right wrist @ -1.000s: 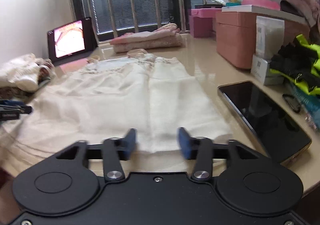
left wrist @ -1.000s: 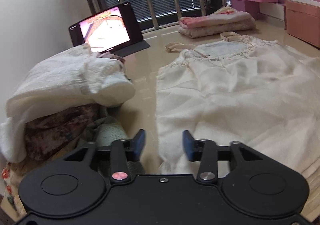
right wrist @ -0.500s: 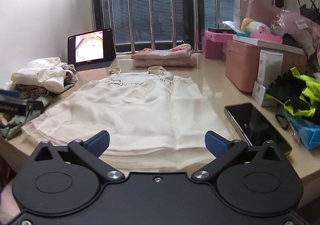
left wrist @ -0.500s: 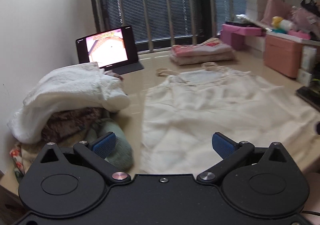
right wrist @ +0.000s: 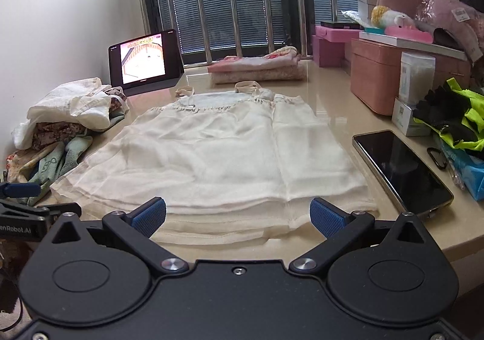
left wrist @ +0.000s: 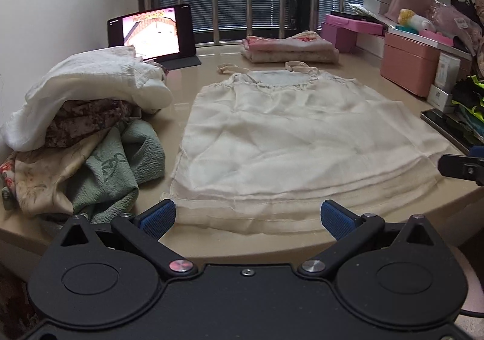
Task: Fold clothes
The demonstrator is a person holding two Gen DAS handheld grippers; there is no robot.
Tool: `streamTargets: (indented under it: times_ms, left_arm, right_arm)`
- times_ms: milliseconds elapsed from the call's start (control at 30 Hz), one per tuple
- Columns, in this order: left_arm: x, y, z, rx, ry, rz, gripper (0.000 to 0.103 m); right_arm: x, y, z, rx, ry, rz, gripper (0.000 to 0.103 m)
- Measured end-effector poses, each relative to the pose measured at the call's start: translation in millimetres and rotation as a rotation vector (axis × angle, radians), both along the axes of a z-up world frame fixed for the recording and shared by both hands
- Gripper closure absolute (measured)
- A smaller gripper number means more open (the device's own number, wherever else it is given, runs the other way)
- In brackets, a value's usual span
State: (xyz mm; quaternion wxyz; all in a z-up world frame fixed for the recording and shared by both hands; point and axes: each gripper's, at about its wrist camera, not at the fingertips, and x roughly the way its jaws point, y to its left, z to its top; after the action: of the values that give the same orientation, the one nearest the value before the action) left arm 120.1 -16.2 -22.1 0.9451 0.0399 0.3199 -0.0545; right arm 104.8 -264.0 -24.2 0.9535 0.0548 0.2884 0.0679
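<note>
Glossy beige table (left wrist: 193, 92) carries a thin, wrinkled cream camisole top (left wrist: 302, 143) spread flat, hem toward its near edge. Left hand-held gripper (left wrist: 248, 217) and right hand-held gripper (right wrist: 237, 214) hover wide open and empty above that hem. Crumpled clothes (left wrist: 81, 128) sit left, smartphone (right wrist: 399, 170) right.

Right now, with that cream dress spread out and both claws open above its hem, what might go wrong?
The phone lies right beside the dress; a fold swept from that side could drag it toward the table edge. The hem shows several thin layers, so the left gripper or right gripper might pinch only one. The unfolded pile crowds the other side.
</note>
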Motion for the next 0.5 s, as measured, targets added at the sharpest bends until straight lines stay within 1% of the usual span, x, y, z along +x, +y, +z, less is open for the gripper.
streamTargets:
  times_ms: [133, 367, 500]
  left_arm:
    - [1.2, 1.2, -0.1, -0.018, -0.004, 0.007, 0.0]
    - [3.0, 1.9, -0.1, -0.023, -0.014, -0.001, 0.0]
    - [6.5, 2.2, 0.0, -0.021, -0.022, 0.002, 0.0]
  right_arm:
    - [1.2, 1.5, -0.4, 0.003, 0.011, -0.005, 0.0]
    - [4.6, 4.9, -1.3, 0.002, 0.032, -0.004, 0.0]
    - [8.6, 7.1, 0.0, 0.024, 0.045, 0.006, 0.0]
